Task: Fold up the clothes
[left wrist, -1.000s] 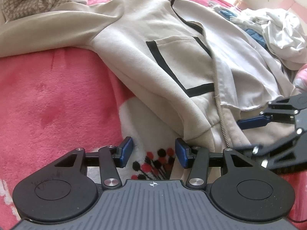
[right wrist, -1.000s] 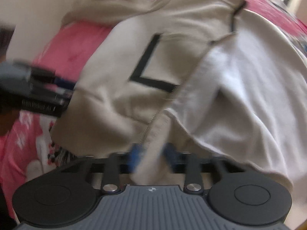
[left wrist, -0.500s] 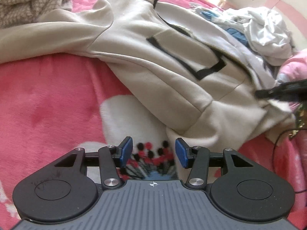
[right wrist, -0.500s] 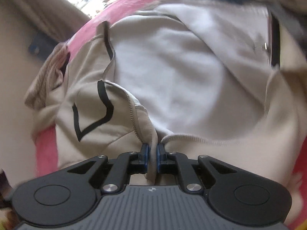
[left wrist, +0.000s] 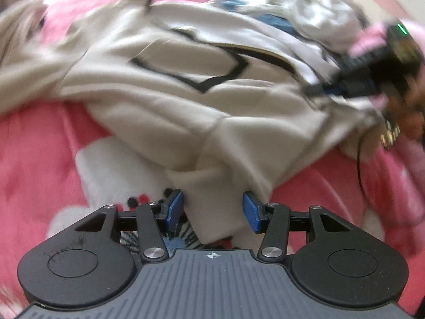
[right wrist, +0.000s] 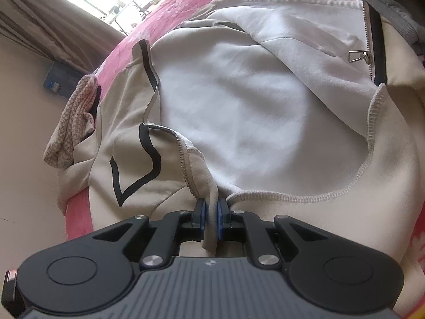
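Right wrist view: my right gripper (right wrist: 211, 216) is clamped on the hem of the jacket (right wrist: 239, 111), right at the foot of the zipper (right wrist: 183, 159), with only a thin fold of cloth between the pads. Beyond that pinch the jacket lies open, pale lining up, spread over the pink blanket (right wrist: 79, 220). I judge the hold shallow; a sharp pull could slide the hem out, or drag the whole jacket instead of turning one front panel over.

In the left wrist view, my left gripper (left wrist: 212, 207) stands open with a corner of the jacket (left wrist: 186, 101) lying between the pads, not squeezed. The picture is smeared, so I cannot tell how deep the corner sits; closing now may catch the blanket (left wrist: 39, 159) too, or miss the cloth. Beyond the jacket is a heap of clothes (left wrist: 305, 13), and the far panel could snag there
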{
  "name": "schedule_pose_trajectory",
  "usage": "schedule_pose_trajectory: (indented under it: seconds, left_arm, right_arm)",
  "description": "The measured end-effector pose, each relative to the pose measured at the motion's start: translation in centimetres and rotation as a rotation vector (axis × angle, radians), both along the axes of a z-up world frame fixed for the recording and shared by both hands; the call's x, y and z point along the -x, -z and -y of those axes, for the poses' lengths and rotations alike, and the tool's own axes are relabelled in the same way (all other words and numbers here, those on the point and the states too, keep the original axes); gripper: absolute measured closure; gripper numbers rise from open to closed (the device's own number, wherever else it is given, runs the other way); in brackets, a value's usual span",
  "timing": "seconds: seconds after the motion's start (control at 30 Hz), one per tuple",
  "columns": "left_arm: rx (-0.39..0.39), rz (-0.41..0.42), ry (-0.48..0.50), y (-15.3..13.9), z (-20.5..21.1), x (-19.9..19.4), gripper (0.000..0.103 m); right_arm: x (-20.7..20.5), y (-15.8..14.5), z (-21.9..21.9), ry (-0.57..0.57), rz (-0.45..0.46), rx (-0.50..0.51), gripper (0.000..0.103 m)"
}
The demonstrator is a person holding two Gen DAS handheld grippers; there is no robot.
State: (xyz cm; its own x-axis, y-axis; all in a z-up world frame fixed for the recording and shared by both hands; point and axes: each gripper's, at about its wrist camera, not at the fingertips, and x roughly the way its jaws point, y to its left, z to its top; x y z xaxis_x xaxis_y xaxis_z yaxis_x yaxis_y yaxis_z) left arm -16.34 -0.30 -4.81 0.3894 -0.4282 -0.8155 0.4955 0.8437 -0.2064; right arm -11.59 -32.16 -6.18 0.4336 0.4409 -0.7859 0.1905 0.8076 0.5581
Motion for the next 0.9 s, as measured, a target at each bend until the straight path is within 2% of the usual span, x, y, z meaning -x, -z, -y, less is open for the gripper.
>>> schedule_pose_trajectory:
  seconds: [0.13, 0.2, 0.33, 0.43, 0.67, 0.77, 0.8, 0.83, 0.9]
  left_arm:
    - [-0.062, 0.07, 0.138, -0.4, 1.3, 2.1, 0.044]
    - [-0.143, 0.126, 0.205, -0.2, 2.5, 3.5, 0.043]
    - [-0.334, 0.265, 0.246, 0.9, 4.5, 5.7, 0.044]
    - [-0.348, 0.306, 0.198, 1.0, 4.6, 5.9, 0.047]
    - [-0.353, 0.305, 0.097, 0.8, 4.0, 4.5, 0.06]
    - [-0.336, 0.287, 0.042, 0.6, 3.7, 3.9, 0.072]
    - [-0.328, 0.274, 0.024, 0.5, 3.6, 3.7, 0.08]
    - [-0.318, 0.249, 0.008, 0.6, 3.6, 3.4, 0.091]
    - [-0.289, 0.183, -0.029, 0.7, 3.4, 2.8, 0.097]
  right_arm:
    - [-0.1, 0.1, -0.1, 0.002, 0.0, -0.004, 0.092]
    - [-0.1, 0.0, -0.1, -0.001, 0.002, -0.004, 0.092]
    - [0.1, 0.0, -0.1, -0.004, 0.007, -0.005, 0.092]
    - [0.3, -0.1, -0.1, -0.004, 0.008, -0.01, 0.092]
    - [0.2, -0.2, -0.1, -0.005, 0.014, -0.025, 0.092]
    - [0.2, -0.2, -0.1, -0.009, 0.017, -0.036, 0.092]
    - [0.2, -0.3, -0.2, -0.011, 0.018, -0.04, 0.092]
    - [0.1, -0.3, -0.2, -0.012, 0.017, -0.042, 0.092]
    - [0.0, -0.5, -0.3, -0.012, 0.025, -0.045, 0.092]
